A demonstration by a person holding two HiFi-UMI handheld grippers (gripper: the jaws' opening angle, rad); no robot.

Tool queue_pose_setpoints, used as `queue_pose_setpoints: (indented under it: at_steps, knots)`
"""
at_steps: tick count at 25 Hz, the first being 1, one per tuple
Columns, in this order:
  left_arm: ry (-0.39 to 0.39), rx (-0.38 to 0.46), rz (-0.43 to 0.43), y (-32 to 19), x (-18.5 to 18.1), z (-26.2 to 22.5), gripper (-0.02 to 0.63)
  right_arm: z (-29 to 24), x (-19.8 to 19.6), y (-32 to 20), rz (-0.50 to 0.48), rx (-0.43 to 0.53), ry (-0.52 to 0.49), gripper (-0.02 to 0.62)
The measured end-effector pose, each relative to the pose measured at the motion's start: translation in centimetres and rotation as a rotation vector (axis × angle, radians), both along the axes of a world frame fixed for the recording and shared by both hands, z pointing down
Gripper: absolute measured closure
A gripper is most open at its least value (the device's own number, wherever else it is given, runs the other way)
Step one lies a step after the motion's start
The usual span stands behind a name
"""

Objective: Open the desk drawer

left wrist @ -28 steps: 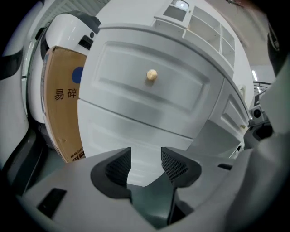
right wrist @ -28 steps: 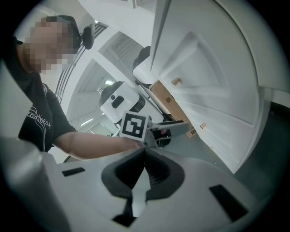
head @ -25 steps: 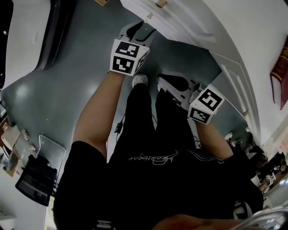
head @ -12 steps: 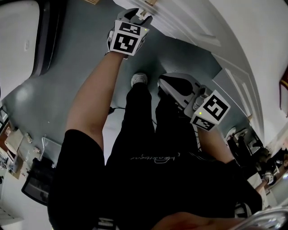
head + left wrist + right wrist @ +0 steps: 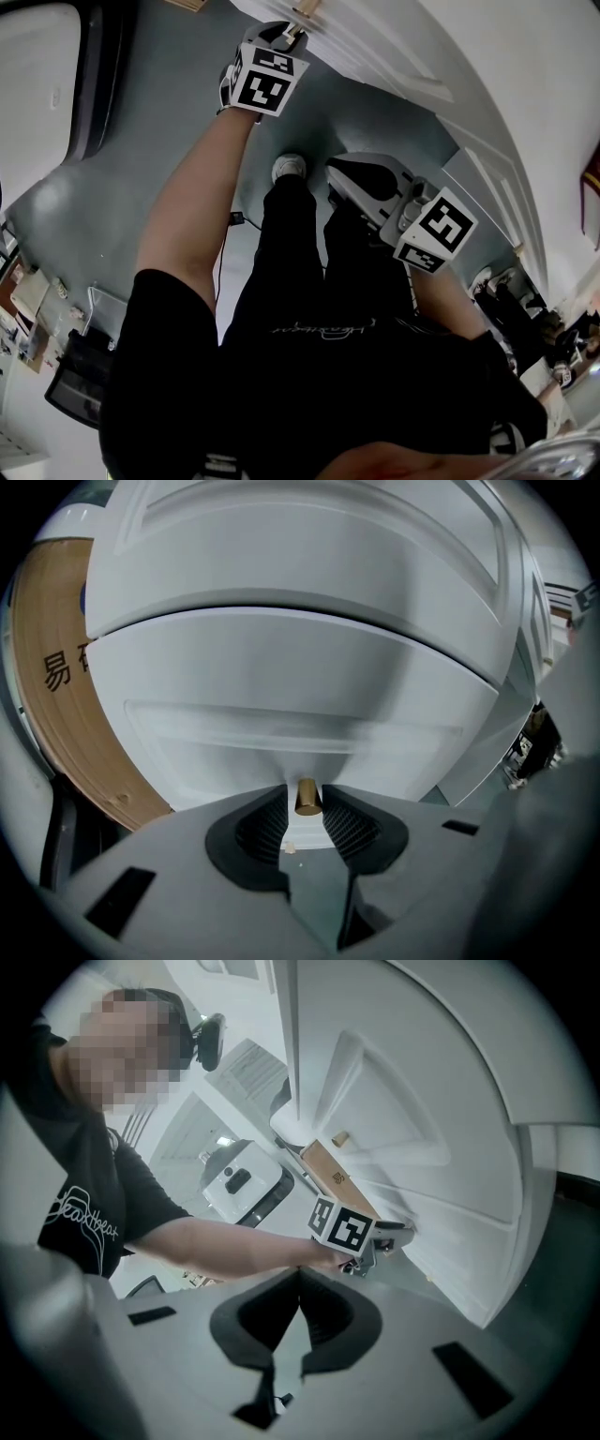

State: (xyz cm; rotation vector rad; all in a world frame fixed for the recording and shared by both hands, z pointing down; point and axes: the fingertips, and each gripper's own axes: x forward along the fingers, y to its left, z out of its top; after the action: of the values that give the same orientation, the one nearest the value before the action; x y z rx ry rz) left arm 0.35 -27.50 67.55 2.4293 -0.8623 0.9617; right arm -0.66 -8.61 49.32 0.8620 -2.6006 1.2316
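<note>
The white desk drawer front (image 5: 300,696) fills the left gripper view, with a small brass knob (image 5: 307,797) low in its middle. My left gripper (image 5: 305,810) has the knob between its two dark pads (image 5: 262,827); the jaws are closing, and a thin gap still shows on the left side. In the head view the left gripper (image 5: 284,36) reaches up to the knob (image 5: 305,11) at the top edge. My right gripper (image 5: 298,1283) is shut and empty, held back near the person's legs (image 5: 349,174). From there it sees the left gripper (image 5: 394,1234) at the drawer.
A brown cardboard box (image 5: 56,705) leans left of the desk. A second knob (image 5: 340,1138) sits on another white panel. The floor (image 5: 159,141) is grey; a white appliance (image 5: 239,1183) stands on it. The person's shoe (image 5: 290,167) is below the left gripper.
My left gripper moved away from the body and down to the drawer knob, then stayed there. The right gripper barely shifted.
</note>
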Motion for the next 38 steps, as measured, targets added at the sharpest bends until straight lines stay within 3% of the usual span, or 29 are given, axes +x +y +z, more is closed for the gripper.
queue_pose_setpoints:
  at_steps: [3,38]
  knots:
    - [-0.021,0.017,0.019,0.1,0.2,0.0,0.514,0.1,0.2,0.1,-0.003,0.0,0.0,0.591]
    - [-0.035,-0.02,0.035,3.0,-2.5,0.2,0.522,-0.1,-1.1,0.8,0.013,0.0,0.01,0.591]
